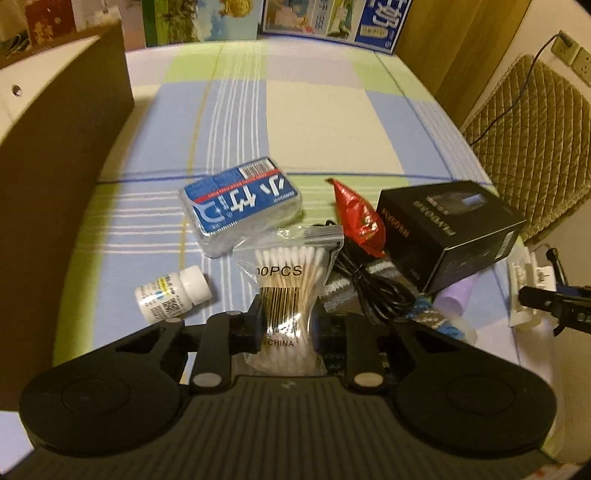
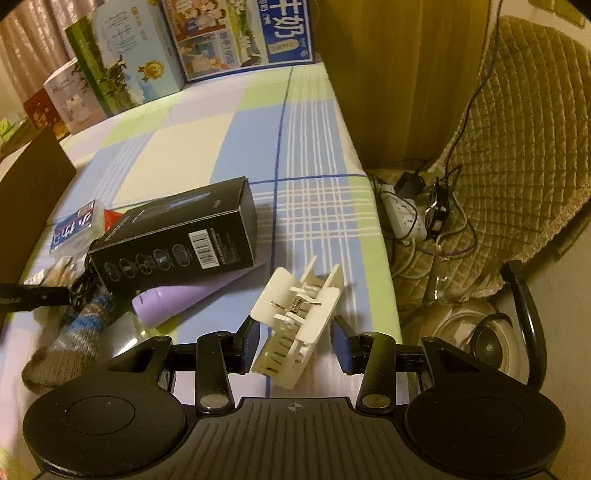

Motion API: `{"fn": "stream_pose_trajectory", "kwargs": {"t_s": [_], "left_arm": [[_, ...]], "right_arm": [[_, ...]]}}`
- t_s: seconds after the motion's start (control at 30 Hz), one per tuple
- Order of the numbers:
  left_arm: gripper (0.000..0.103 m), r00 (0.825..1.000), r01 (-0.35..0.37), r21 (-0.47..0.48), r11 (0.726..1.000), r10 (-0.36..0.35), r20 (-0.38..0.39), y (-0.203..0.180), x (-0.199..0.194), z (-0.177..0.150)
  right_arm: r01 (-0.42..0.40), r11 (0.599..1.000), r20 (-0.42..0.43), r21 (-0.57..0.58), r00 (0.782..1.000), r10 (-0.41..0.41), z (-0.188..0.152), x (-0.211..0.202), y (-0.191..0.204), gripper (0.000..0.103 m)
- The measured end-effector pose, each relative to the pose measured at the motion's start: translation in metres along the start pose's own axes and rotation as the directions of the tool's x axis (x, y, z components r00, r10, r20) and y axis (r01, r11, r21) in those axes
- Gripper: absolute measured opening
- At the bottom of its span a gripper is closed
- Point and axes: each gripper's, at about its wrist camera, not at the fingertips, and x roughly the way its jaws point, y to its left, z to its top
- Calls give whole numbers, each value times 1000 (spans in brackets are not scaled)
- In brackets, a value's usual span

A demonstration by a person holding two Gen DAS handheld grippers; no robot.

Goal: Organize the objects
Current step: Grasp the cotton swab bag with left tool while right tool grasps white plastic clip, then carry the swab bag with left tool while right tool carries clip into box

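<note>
My left gripper (image 1: 288, 323) is shut on a clear bag of cotton swabs (image 1: 284, 269), pinching its lower half on the checked tablecloth. A white pill bottle (image 1: 171, 295) lies left of it and a blue tissue pack (image 1: 242, 206) behind it. To the right lie a red wrapper (image 1: 360, 218), a black cable (image 1: 373, 284), a striped sock (image 2: 74, 332), a black box (image 2: 173, 236) and a purple bottle (image 2: 173, 299). My right gripper (image 2: 295, 334) stands open around a white hair clip (image 2: 299, 310). Its left finger is against the clip; the right finger stands slightly apart.
A brown cardboard box wall (image 1: 62, 177) rises at the left. Printed cartons (image 2: 243, 33) line the far edge. The table's right edge (image 2: 384, 236) drops to a quilted chair (image 2: 517, 147) with a power strip (image 2: 406, 218) and cables.
</note>
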Motion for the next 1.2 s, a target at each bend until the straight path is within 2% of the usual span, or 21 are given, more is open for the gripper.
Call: {"fn": "stream_pose_trajectory", "kwargs": {"t_s": [0.23, 0.3, 0.37, 0.4, 0.63, 0.83, 1.0, 1.2], "left_arm": [[19, 998, 4, -27, 1000, -2, 58, 3, -39, -2], [19, 998, 3, -34, 999, -1, 66, 6, -48, -3], [19, 997, 3, -43, 999, 0, 77, 10, -59, -5], [19, 996, 6, -46, 999, -2, 84, 13, -64, -6], [19, 993, 23, -36, 999, -19, 113, 36, -95, -8], [19, 991, 48, -22, 999, -45, 124, 70, -118, -8], [19, 985, 59, -19, 998, -55, 163, 106, -144, -6], [19, 981, 40, -49, 998, -29, 193, 160, -165, -2]], "right_arm": [[29, 999, 28, 23, 999, -30, -5, 7, -1, 40], [33, 999, 42, 16, 999, -34, -8, 7, 1, 29], [37, 999, 59, 2, 998, -37, -10, 2, 5, 24], [30, 1000, 67, 3, 997, -30, -11, -1, 5, 16], [-4, 997, 120, 73, 993, -5, -17, -35, 16, 16], [-32, 994, 223, 104, 975, 8, -23, -84, 54, 16], [-126, 989, 304, 82, 948, 95, -19, -119, 108, 16], [-289, 957, 332, -23, 901, 280, -10, -135, 195, 16]]}}
